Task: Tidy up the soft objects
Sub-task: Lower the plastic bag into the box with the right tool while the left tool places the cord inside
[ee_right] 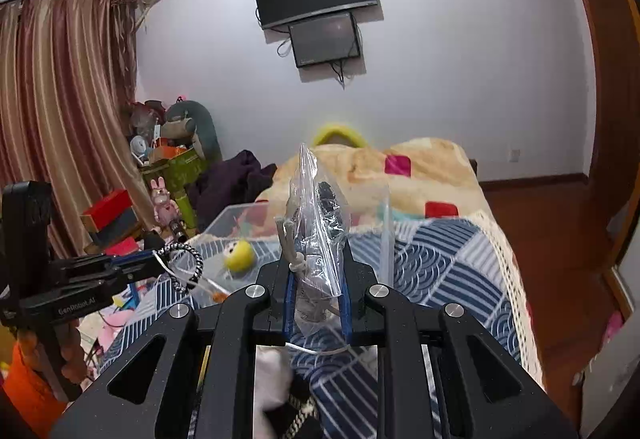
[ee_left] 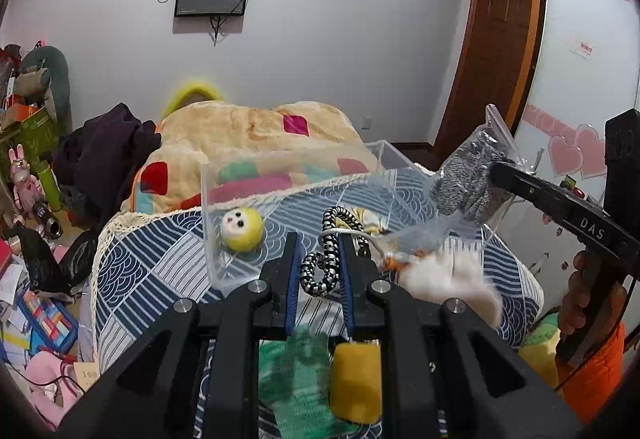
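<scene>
Your left tool (ee_left: pixel 318 259): narrow, pinching black-white cord (ee_left: pixel 326 263). Your right tool (ee_right: pixel 316 279): clamped on bagged grey cloth (ee_right: pixel 320 239), held upright. Clear bin (ee_left: pixel 224 179) on bed lies at 11 o'clock from both; left tool nearer.

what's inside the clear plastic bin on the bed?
In the clear plastic bin only a yellow plush ball with a white face shows, lying on the bottom near the left wall. The left gripper and its black-and-white cord hide the near right part.
</scene>
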